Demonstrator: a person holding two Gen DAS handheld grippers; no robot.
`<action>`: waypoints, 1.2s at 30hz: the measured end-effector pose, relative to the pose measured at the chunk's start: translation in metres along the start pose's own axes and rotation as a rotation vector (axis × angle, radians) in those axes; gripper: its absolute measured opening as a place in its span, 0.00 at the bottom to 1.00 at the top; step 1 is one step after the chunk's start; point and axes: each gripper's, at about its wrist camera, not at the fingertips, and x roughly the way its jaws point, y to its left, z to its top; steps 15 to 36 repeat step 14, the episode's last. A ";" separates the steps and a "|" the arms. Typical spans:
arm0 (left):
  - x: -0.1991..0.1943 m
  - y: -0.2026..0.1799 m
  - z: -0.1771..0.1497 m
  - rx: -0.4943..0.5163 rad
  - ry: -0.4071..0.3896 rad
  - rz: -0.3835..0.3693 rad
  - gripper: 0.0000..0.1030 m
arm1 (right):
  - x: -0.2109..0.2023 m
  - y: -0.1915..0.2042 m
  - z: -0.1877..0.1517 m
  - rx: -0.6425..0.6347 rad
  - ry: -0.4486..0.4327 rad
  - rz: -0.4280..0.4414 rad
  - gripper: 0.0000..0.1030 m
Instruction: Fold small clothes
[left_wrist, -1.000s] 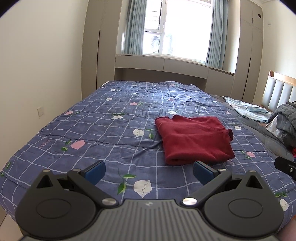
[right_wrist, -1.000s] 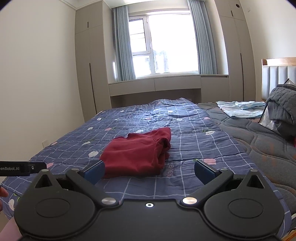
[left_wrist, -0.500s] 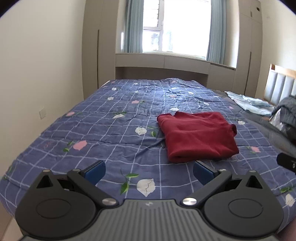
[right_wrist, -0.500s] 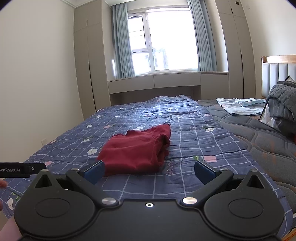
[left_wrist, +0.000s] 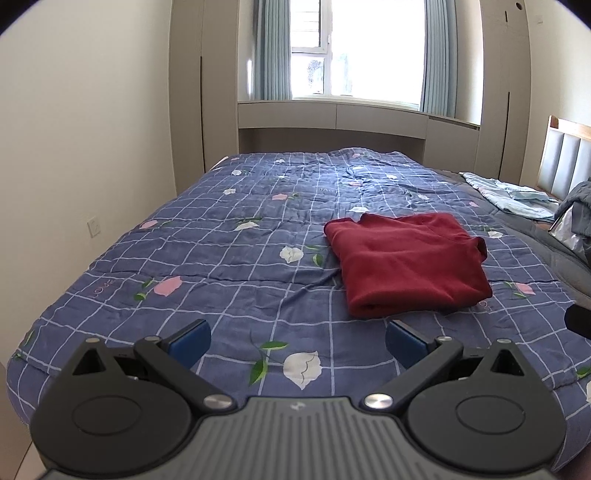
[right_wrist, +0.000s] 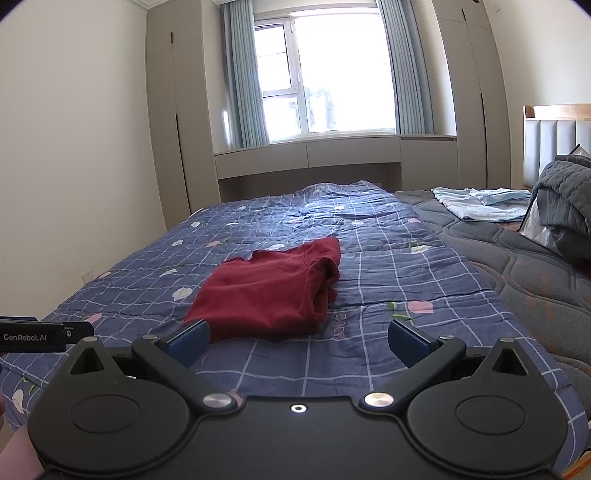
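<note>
A dark red garment lies folded into a rough rectangle on the blue checked quilt, ahead and to the right in the left wrist view. My left gripper hovers open near the bed's near edge, short of the garment, with nothing between its blue pads. In the right wrist view the same red garment lies ahead and slightly left. My right gripper is open and empty too, its left pad just before the garment's near corner.
A grey mattress cover is exposed at the right with a light blue cloth and a dark grey bundle by the headboard. Wall on the left, wardrobes and a window ledge behind. The other gripper's body shows at left.
Both cameras have shifted slightly; in the left wrist view the red garment sits a little further right. The garment itself has not moved and both grippers stay open.
</note>
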 end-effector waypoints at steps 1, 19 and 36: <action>0.001 0.000 0.000 0.000 0.003 0.000 1.00 | 0.000 0.000 0.000 0.001 0.003 0.001 1.00; 0.009 0.001 -0.002 0.003 0.033 -0.005 1.00 | 0.006 -0.001 -0.005 0.006 0.024 -0.001 1.00; 0.009 0.001 -0.002 0.003 0.033 -0.005 1.00 | 0.006 -0.001 -0.005 0.006 0.024 -0.001 1.00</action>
